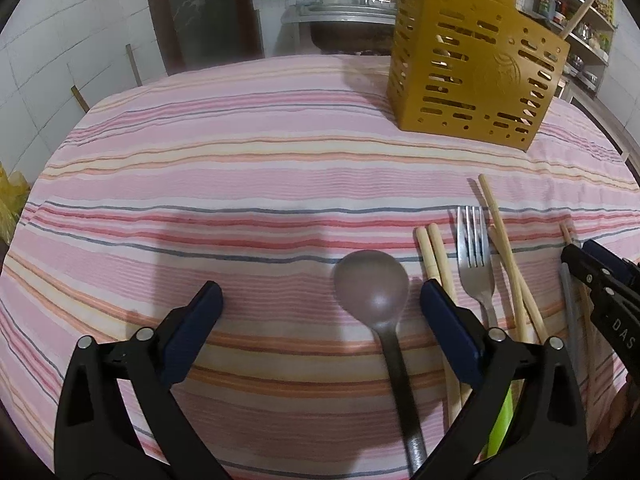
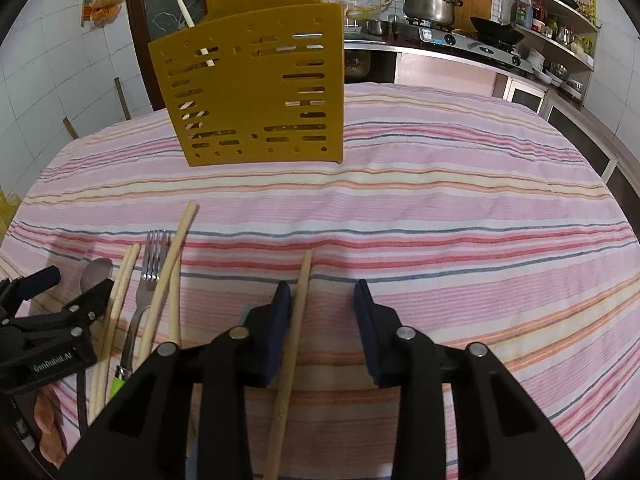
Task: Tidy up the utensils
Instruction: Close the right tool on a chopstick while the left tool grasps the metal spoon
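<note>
Right hand-held gripper (image 2: 322, 330) fills the near edge of its view, jaws part-way in, not clamped. One chopstick (image 2: 294, 344) lies lengthwise between the pads, right against the left pad (image 2: 280, 332); a clear gap is left to the right pad. So it is bracketed, not yet gripped.

Step in hand, as I read it: pick of that single chopstick, for drop-off in the yellow holder (image 2: 256, 92).

Largest to smallest from there:
- Worktop (image 2: 440, 220) with striped pink cloth, bare ahead and to the right of the right hand-held gripper.
- Yellow holder stands upright, well ahead and slightly left of it, with a couple of sticks already poking out of the top.
- Left hand-held gripper (image 1: 320, 312) sits to the left of the right one, jaws spread wide, holding nothing.
- Dark spoon (image 1: 372, 284) lies bowl-forward between the left jaws, nearer the right pad; touching neither as far as I can tell.
- Fork (image 1: 474, 248) and the loose chopsticks (image 1: 436, 256) lie just right of the left hand-held gripper, between the two tools.

Next move calls for: finish the squeeze until both pads bear on the stick, lift clear of the cloth, carry forward-left, tip it upright over a holder compartment. Grip sits near mid-length, so it should not swing much.

Pose: both tools pitch steeply down toward the cloth, side by side, tips close to the surface.
</note>
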Demonstrator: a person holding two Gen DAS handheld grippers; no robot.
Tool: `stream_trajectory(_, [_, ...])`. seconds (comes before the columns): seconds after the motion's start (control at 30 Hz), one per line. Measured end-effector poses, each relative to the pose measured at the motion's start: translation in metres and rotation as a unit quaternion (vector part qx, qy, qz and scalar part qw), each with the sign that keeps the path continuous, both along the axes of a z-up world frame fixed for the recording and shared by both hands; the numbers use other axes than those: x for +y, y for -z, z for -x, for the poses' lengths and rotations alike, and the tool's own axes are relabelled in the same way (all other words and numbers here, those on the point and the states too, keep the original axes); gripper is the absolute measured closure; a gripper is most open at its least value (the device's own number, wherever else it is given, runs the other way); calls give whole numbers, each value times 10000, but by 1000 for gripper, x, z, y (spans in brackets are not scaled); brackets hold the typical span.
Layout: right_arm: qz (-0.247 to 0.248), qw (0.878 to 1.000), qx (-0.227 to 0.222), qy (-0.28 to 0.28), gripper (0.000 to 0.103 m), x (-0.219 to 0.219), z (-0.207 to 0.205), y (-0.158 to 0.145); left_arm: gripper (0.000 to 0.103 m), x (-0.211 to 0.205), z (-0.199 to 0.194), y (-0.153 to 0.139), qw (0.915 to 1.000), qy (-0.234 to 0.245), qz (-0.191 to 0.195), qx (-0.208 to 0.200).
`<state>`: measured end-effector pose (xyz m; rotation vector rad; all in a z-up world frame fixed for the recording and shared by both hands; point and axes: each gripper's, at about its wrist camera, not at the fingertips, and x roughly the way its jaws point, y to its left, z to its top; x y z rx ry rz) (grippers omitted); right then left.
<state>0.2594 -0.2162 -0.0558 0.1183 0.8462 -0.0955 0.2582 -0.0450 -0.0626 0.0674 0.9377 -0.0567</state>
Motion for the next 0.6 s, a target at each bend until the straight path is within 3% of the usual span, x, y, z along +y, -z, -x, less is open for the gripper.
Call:
stream_trajectory(0.1, [-20,10000,71,61,69,-2,-8,-1,18,-5,-1,-2,10000,37,-7,37])
stream_trajectory(0.23, [-10,9999,115,83,82,0,-12,-3,43,-9,-2,-7,9997,189,98,136])
stream_trajectory(0.37, [-172,9998,101,65,91,-4,-11,-4,54,-7,-2,-9,9995,193,186,186])
stream_trajectory(0.43, [-208,9997,78,65,93,-4,-11,-5,68,-5,-3,-10,9993,208,239,189])
stream_trajectory(0.6, [-270,9996,1,63,95,-7,-10,-8,68,-3,-2,-12,9991,190,328,165])
